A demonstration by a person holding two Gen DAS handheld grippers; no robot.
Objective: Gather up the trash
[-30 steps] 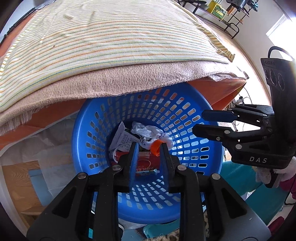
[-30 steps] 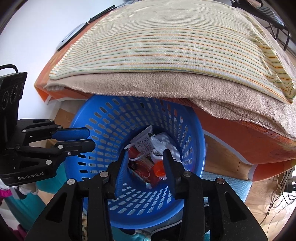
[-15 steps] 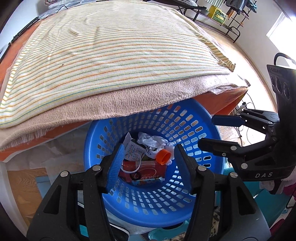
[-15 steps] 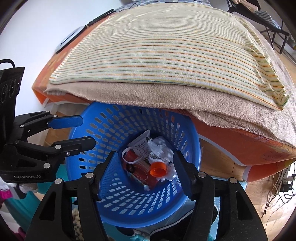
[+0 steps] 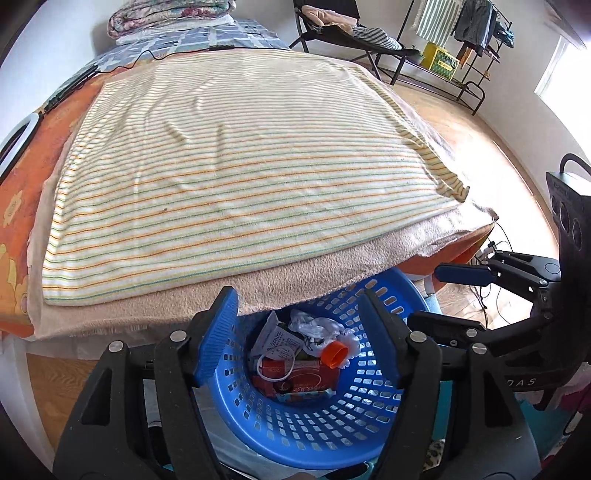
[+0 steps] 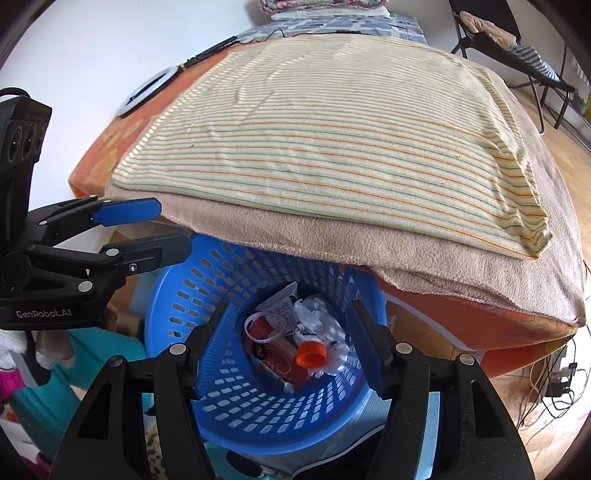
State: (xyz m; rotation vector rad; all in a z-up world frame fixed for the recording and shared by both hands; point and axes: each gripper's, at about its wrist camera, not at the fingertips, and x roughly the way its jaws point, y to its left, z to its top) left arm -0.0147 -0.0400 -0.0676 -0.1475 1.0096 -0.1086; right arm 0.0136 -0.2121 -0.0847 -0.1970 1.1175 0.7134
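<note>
Your fingers (image 5: 218, 332) on the left gripper (image 5: 301, 328) are spread wide apart, and they hold nothing. The right gripper (image 6: 288, 338) is the same: wide open, with nothing between its fingers (image 6: 364, 343). Both grippers hang above the blue basket (image 5: 369, 417), side by side (each camera can see the other gripper off to one side).

The trash sits at the bottom of the basket, all in one small pile. There is a red carton (image 5: 299, 378) lying flat, with a white plastic ring (image 5: 275, 367) resting on it. An orange cap (image 5: 334, 353) lies on its side, touching the carton and a crumpled white plastic bag (image 5: 317, 326). A white paper packet with print on it (image 5: 275, 338) leans up against the pile at the back.

The basket stands on the floor, tucked right against the edge of the bed (image 6: 480, 325). A tan blanket (image 6: 332, 240) hangs over the bed's edge and covers part of the basket's far rim. On top of the blanket lies a striped sheet (image 5: 240, 166), spread out flat. Far behind the bed you can see a folding chair (image 5: 332, 26) and a clothes rack (image 5: 461, 22).
</note>
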